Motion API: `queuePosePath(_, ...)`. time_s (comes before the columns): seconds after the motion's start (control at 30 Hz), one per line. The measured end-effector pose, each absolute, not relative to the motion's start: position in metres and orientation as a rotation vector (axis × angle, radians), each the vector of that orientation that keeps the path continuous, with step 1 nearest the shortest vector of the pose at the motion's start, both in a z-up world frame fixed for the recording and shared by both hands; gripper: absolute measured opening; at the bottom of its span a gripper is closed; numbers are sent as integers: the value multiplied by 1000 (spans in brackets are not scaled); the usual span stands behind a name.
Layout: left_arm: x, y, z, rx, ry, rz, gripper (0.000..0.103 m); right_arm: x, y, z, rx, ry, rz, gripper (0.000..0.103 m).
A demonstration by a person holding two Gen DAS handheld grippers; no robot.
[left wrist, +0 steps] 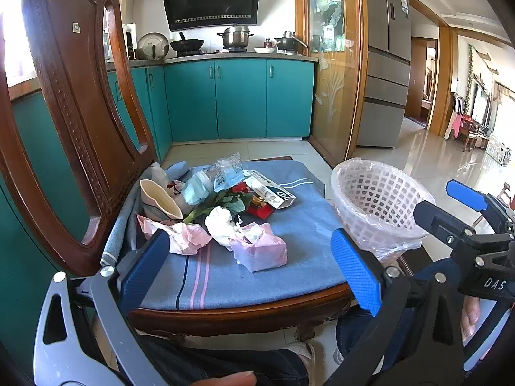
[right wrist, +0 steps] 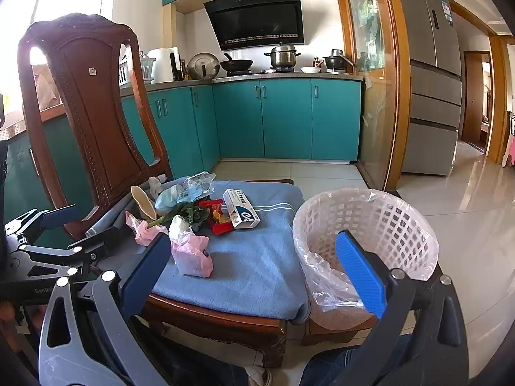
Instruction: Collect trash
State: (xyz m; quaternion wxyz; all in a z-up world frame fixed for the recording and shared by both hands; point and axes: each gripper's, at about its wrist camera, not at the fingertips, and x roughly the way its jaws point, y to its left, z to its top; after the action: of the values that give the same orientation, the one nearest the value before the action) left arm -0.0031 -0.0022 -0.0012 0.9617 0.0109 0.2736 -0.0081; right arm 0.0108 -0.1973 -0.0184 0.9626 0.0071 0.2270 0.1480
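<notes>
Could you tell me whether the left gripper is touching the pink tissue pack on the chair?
Apart. The left wrist view shows the left gripper open, with blue cloth visible between its fingers and the pink tissue pack.

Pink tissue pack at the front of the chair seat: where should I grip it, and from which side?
Probably take the pink tissue pack across its soft, squarish body, coming from above and the front edge of the chair seat. It lies nearest both open grippers, with bare blue cloth in front and to its right. The crumpled white tissue crowds its back-left side, so avoid that side. The left gripper is lined up closest.
</notes>
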Motion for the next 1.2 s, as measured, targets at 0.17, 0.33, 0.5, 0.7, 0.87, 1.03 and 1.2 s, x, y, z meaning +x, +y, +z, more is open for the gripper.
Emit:
queuePosePath(0.17,-5,-3,-3,22,558,-17,100,11,-198,-19,16,460,298,100)
queuePosePath(0.33,-5,-4,-4,21,563,-21,100,10,-197,-19,17,462,296,100)
queuePosePath(0.5,-5,-4,-4,21,563,-21,100,10,-197,-19,15,462,296,100)
queuePosePath(0.7,-5,-4,-6,22,566,-22,100,8,-195,-20,13,466,302,100)
queuePosePath(0.87,-6,-5,-7,21,566,-23,100,7,-195,-21,11,466,302,100)
queuePosePath(1.03,-6,-5,-7,20,567,-23,100,8,-195,-21,13,467,302,100)
queuePosePath(1.2,-6,-5,-7,21,567,-23,100,8,-195,-20,11,467,303,100)
